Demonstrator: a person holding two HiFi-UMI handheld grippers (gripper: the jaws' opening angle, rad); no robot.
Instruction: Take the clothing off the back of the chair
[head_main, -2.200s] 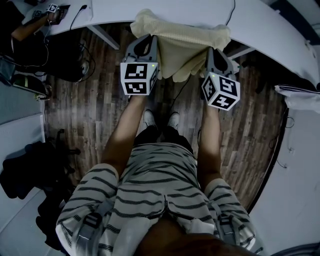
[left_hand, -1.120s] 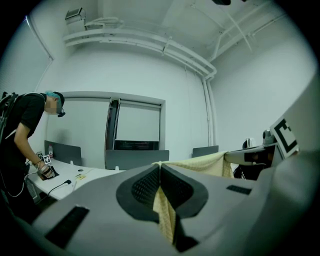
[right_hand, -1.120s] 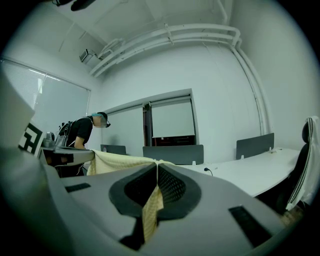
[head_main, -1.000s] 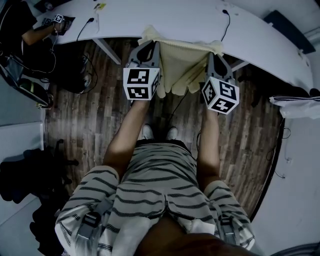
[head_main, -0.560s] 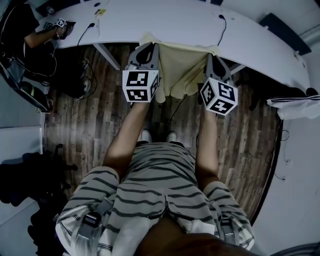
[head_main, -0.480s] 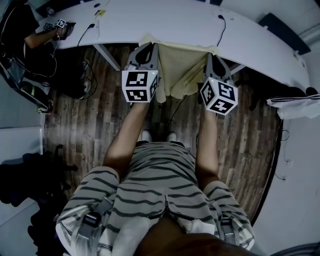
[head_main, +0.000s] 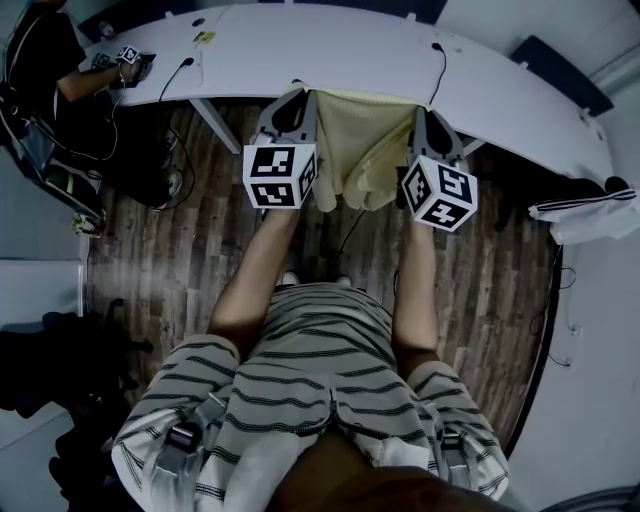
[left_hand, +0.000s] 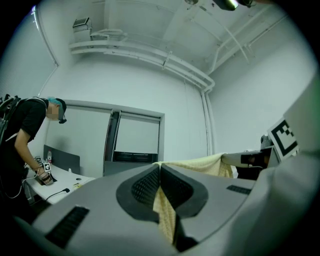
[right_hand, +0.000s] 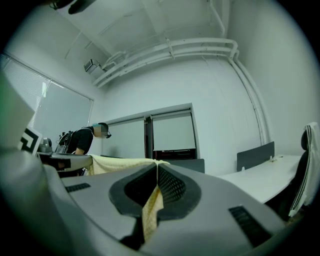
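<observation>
A pale yellow garment (head_main: 362, 150) hangs stretched between my two grippers, in front of the curved white table (head_main: 330, 55). My left gripper (head_main: 297, 98) is shut on its left top corner, and yellow cloth (left_hand: 166, 215) is pinched between the dark pads. My right gripper (head_main: 424, 112) is shut on the other corner, where a fold of cloth (right_hand: 150, 210) hangs out of the closed jaws. The top edge (left_hand: 200, 162) runs taut from one gripper to the other. Both grippers point level. No chair back shows under the garment.
A person (head_main: 45, 55) works at the table's far left end, with cables (head_main: 170, 75) on the tabletop. At the right, white clothing (head_main: 585, 205) hangs over a chair (right_hand: 306, 165). Dark bags (head_main: 55, 355) lie on the wooden floor at the left.
Both grippers have risen together with the yellow garment still held. Its lower edge now hangs higher, and more of the table shows beyond it.
</observation>
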